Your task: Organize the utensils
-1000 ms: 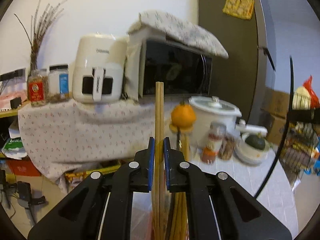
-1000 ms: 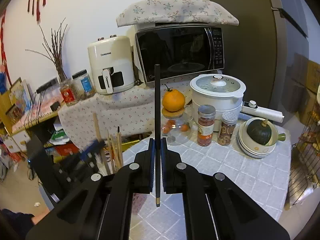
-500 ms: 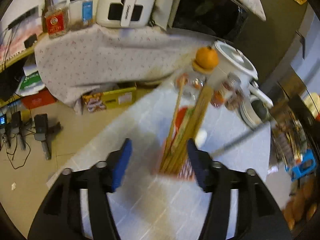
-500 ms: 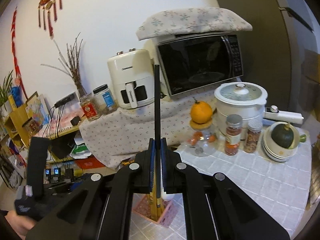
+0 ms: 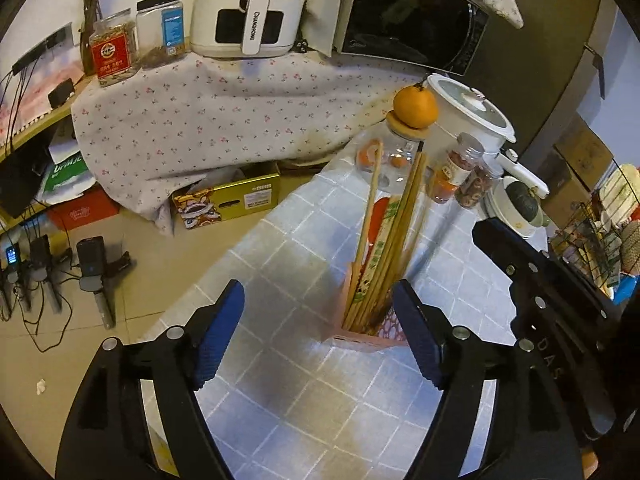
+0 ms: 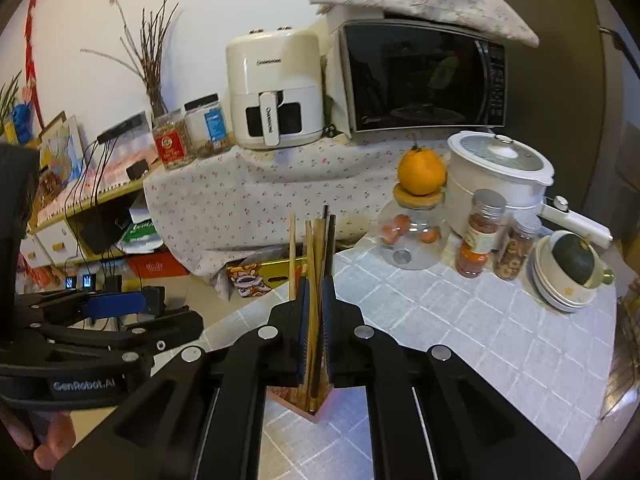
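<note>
Your left gripper [image 5: 318,334] has its jaws spread wide and still opening, blue pads clear of everything; nothing is pinched between them. Just past its tips stands the pink holder [image 5: 362,336] on the tiled tablecloth [image 5: 280,400], stuffed with wooden chopsticks [image 5: 394,236] that lean up and away from you (there's a printed paper sleeve in there too).

Your right gripper [image 6: 316,330] has its pads pressed together on a dark chopstick [image 6: 329,240], which runs up between the pads and sticks out above them. It sits right over the same holder [image 6: 312,402], in among the wooden sticks [image 6: 312,252], so from the right wrist view you can't tell whether its lower end is inside the holder yet. The left gripper [image 6: 114,305] shows up off to the left of that view, well apart from the holder.

Further out on the table: a glass jar [image 6: 414,236] with an orange [image 6: 421,171] sitting on its lid, two spice jars [image 6: 480,232], a white cooker pot [image 6: 500,172] and stacked bowls with a dark green squash [image 6: 572,262]. Behind those, on the floral cloth, sit the air fryer [image 6: 274,88] and the microwave [image 6: 420,76].
</note>
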